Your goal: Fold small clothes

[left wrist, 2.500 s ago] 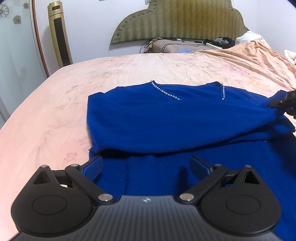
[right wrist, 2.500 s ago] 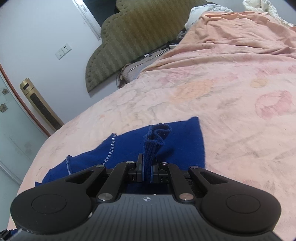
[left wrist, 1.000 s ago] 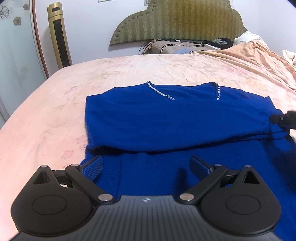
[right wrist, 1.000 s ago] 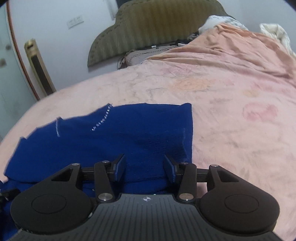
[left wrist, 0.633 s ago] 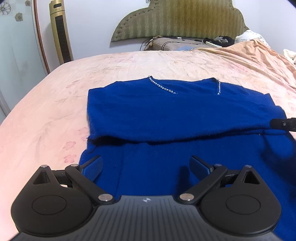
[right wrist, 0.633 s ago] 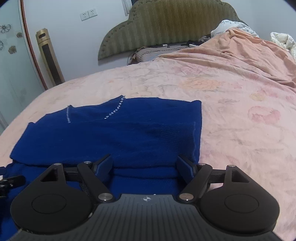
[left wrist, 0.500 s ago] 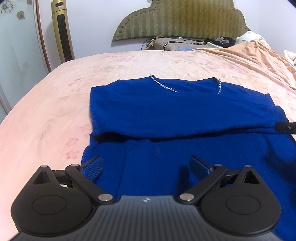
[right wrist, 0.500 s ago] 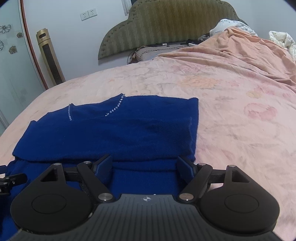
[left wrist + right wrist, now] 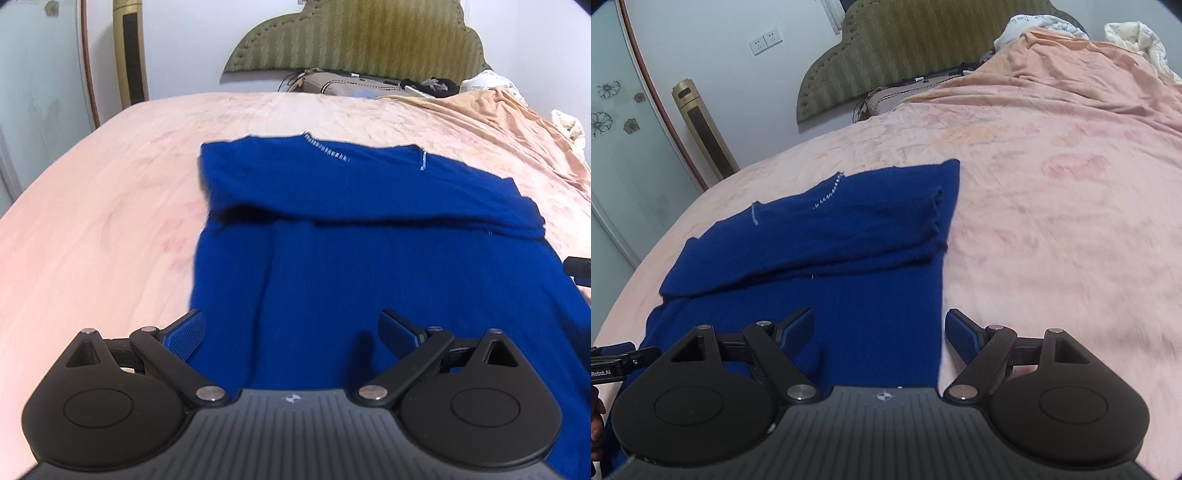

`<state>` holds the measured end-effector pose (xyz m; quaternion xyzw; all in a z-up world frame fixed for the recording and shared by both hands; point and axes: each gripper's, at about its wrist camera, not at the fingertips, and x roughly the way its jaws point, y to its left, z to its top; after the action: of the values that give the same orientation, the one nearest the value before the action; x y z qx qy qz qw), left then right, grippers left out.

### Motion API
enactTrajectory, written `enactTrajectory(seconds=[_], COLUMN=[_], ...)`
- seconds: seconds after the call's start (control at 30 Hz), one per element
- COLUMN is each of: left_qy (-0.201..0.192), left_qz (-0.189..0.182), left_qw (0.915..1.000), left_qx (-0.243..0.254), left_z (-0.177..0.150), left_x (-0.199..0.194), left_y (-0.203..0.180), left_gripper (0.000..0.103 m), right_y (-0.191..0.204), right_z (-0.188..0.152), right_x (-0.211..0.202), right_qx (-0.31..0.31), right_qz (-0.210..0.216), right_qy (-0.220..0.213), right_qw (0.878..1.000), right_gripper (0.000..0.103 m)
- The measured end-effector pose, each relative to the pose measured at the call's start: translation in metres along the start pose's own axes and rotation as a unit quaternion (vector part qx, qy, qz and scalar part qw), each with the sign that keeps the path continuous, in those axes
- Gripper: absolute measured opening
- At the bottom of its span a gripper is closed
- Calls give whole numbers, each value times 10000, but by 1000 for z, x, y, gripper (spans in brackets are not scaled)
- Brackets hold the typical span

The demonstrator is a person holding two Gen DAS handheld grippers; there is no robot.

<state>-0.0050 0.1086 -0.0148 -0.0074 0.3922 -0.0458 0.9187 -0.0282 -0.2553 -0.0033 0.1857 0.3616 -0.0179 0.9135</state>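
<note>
A royal blue knit sweater (image 9: 369,266) with a beaded neckline lies flat on the pink bed; it also shows in the right wrist view (image 9: 849,280). Both sleeves are folded across the chest, leaving a fold edge across the middle. My left gripper (image 9: 291,332) is open and empty over the sweater's lower left edge. My right gripper (image 9: 879,332) is open and empty over the sweater's lower right edge. The right gripper's tip shows at the right edge of the left wrist view (image 9: 580,267). The left gripper's tip shows at the far left of the right wrist view (image 9: 613,356).
The pink floral bedspread (image 9: 92,221) spreads around the sweater. An olive padded headboard (image 9: 354,37) and a pillow (image 9: 332,86) are at the far end. A gold tower fan (image 9: 131,51) stands by the wall. Rumpled bedding (image 9: 1071,48) lies at the far right.
My right gripper has let go of the sleeve, which now lies folded across the chest, and has drawn back to the hem. My left gripper has drawn back slightly, staying open.
</note>
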Motion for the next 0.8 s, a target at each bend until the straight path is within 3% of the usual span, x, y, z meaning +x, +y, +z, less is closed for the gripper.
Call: enactTrajectory(seconds=[0.17, 0.37, 0.53, 0.8], left_qy=[61, 193, 165, 327], left_qz=[-49, -361, -385, -644], left_qw=[9999, 9989, 9991, 9973], left_qx=[-92, -235, 14, 162], left_z=[-21, -36, -49, -62], left_x=[-19, -30, -38, -48], left_y=[14, 22, 21, 27], left_gripper=[100, 100, 100, 100], right_y=[-5, -4, 1, 1], right_z=[-21, -34, -53, -76], right_x=[-16, -33, -50, -82], right_qx=[0, -129, -475, -612], right_qz=[-62, -74, -16, 390], right_qy=[89, 126, 275, 547], right_qw=[9999, 9998, 9985, 9959], right_gripper=[81, 82, 82, 86])
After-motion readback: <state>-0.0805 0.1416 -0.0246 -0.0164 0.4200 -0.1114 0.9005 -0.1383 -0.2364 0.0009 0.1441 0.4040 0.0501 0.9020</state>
